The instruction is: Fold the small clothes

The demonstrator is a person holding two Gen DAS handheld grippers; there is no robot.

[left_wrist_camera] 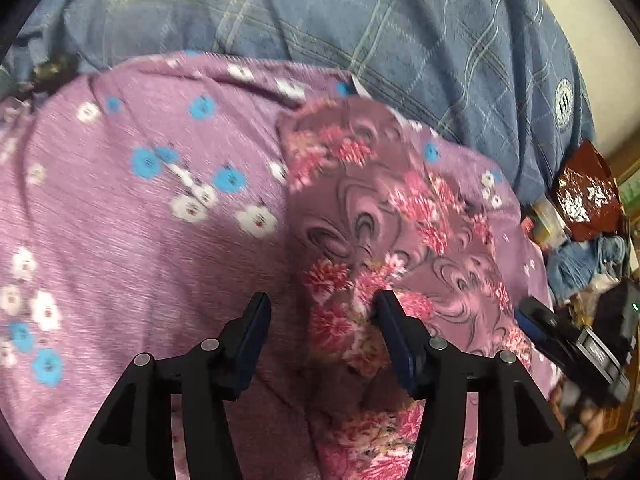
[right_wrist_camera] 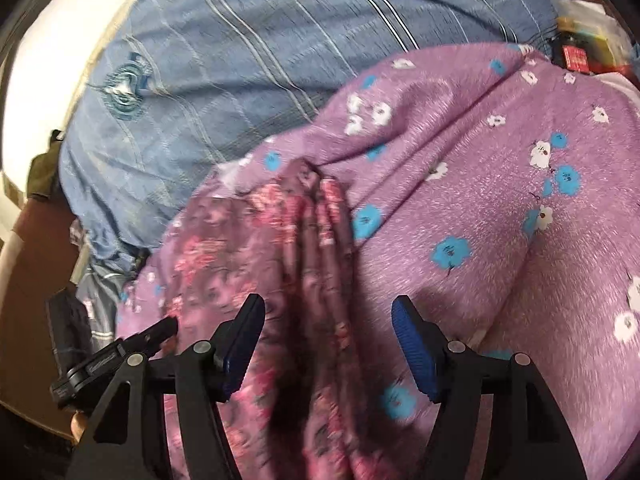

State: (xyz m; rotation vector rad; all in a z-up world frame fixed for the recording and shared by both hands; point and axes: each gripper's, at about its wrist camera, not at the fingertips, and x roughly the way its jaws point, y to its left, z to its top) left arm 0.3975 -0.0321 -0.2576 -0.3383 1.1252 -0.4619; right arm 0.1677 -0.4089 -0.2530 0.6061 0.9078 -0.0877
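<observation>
We see a blue plaid cover (left_wrist_camera: 400, 20) across the top of both views, and below it a purple flowered sheet (left_wrist_camera: 140, 220) filling most of each frame. On that sheet lies the pink floral garment (left_wrist_camera: 380, 220), right of centre in the left view, lower centre in the right, bunched in lengthwise pleats, its long axis running away from us. Folding looks barely begun. Our left gripper (left_wrist_camera: 322, 308) and right gripper (right_wrist_camera: 328, 312) both gape wide, holding nothing.
</observation>
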